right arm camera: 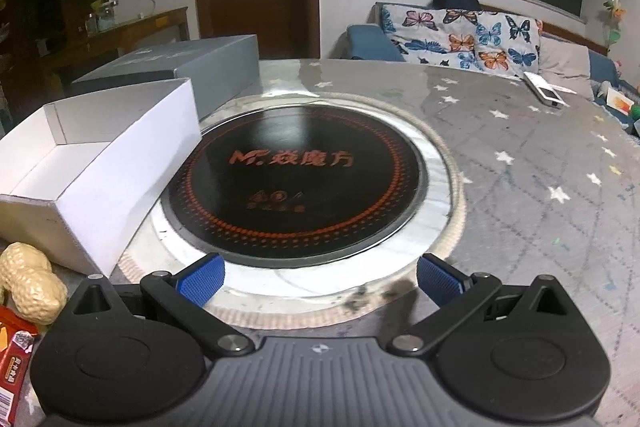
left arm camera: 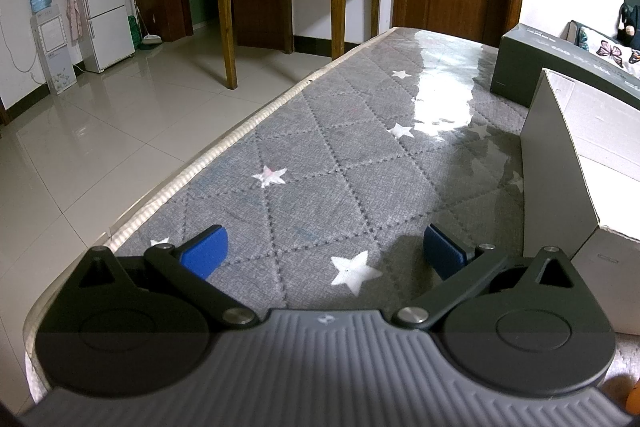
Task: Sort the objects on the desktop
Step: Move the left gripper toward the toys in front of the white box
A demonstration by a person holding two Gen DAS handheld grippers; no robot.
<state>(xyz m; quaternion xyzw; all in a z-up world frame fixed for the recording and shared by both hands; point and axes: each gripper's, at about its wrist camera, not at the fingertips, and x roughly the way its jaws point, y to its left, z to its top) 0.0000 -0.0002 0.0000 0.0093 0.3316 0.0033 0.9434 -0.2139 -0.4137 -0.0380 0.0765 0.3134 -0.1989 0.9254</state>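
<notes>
Grippers [left arm camera: 326, 253] [right arm camera: 319, 279] wide apart, empty, above starred tablecloth [left arm camera: 340, 155]

Two boxes stand on the table: one open white box [right arm camera: 100, 163] at about nine o'clock in the right wrist view and one closed grey box [right arm camera: 180, 71] behind it at about ten o'clock. One round black hob [right arm camera: 296, 183] sits at the centre of the table. One peanut-shaped thing [right arm camera: 28, 283] lies at eight o'clock, and one red packet [right arm camera: 14, 355] just below it; whether more packets lie there cannot be told. At two o'clock, near the far edge, lies one small white device [right arm camera: 546, 93]. Two grippers show, one in each view, the left gripper [left arm camera: 324, 255] and the right gripper [right arm camera: 320, 277], each with two blue pads spread wide apart.
</notes>
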